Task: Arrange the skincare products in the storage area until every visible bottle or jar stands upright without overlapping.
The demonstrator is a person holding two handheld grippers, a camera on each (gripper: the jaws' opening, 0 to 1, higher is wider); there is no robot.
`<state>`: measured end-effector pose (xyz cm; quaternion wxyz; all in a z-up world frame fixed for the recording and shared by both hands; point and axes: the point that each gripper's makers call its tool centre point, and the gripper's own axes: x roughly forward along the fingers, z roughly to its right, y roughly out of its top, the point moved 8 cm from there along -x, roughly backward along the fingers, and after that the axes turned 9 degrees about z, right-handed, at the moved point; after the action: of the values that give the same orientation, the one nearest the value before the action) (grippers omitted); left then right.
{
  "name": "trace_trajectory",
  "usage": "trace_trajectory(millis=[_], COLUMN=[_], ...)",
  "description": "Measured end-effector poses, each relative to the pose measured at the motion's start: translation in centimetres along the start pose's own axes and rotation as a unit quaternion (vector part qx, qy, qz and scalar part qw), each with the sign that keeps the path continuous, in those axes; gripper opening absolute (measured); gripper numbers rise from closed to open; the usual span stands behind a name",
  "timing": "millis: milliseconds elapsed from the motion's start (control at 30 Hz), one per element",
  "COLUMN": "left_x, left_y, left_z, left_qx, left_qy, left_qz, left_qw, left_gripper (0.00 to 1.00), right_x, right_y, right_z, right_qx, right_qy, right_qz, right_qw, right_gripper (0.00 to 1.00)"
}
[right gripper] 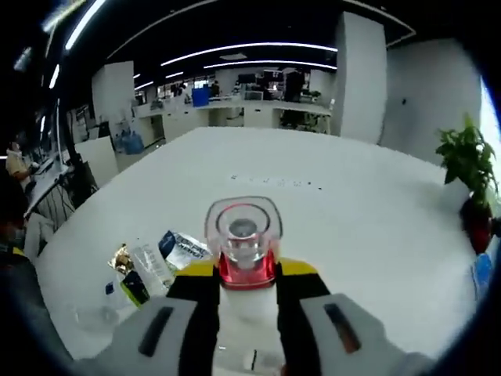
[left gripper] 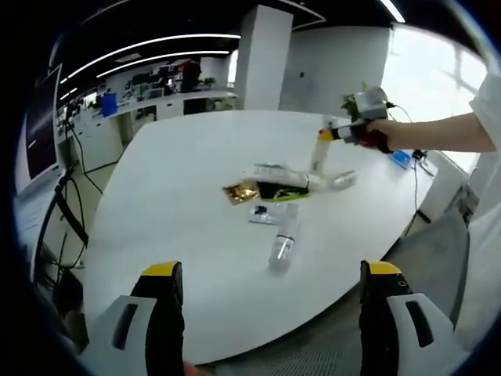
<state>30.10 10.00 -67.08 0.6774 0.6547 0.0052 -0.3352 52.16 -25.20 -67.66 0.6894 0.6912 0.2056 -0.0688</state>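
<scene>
Skincare items lie in a loose pile on the white table (left gripper: 180, 164). A clear bottle (left gripper: 283, 240) lies on its side nearest me, beyond my open left gripper (left gripper: 274, 309). Behind it lie a gold sachet (left gripper: 241, 192), a black and green tube (left gripper: 279, 190), a white tube (left gripper: 275, 173) and another clear bottle (left gripper: 341, 181). At the far side of the pile my right gripper (left gripper: 324, 135) is shut on a white bottle (left gripper: 317, 157), which stands upright. In the right gripper view that bottle (right gripper: 243, 235) has a clear cap and a red collar, held between the jaws of the right gripper (right gripper: 246, 290).
A small flat sachet (left gripper: 262, 213) lies by the near bottle. In the right gripper view a clear bottle (right gripper: 151, 266), a blue and white sachet (right gripper: 185, 249) and the gold sachet (right gripper: 121, 257) lie at the lower left. A potted plant (right gripper: 468, 176) stands at the right. The table edge (left gripper: 313, 313) curves close below.
</scene>
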Motion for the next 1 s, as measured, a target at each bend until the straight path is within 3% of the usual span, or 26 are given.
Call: trace_trajectory(millis=[333,467,533,1000], left_x=[0.0,0.0,0.0,0.0], left_y=[-0.1,-0.2,-0.2,-0.2], left_z=[0.1,0.1,0.1,0.1], left_qx=[0.004,0.006,0.007,0.009], left_qy=[-0.002,-0.003,-0.003,-0.006], left_qz=[0.0,0.0,0.0,0.002], left_qw=[1.0,1.0,1.0,0.9999], left_gripper=[0.92,0.92,0.92,0.92], right_x=[-1.6,-2.0,-2.2,-2.0], right_y=[-1.0,-1.2,-1.3,-1.4], right_z=[-0.2,-0.2,-0.1,0.7], right_qx=[0.015,-0.016,-0.001,-0.02], right_qy=[-0.069,-0.086,-0.094,-0.104], right_qz=[0.02,0.033,0.039,0.052], right_qw=[0.9973,0.9956,0.9948,0.993], right_gripper=[0.27,0.27,0.27,0.28])
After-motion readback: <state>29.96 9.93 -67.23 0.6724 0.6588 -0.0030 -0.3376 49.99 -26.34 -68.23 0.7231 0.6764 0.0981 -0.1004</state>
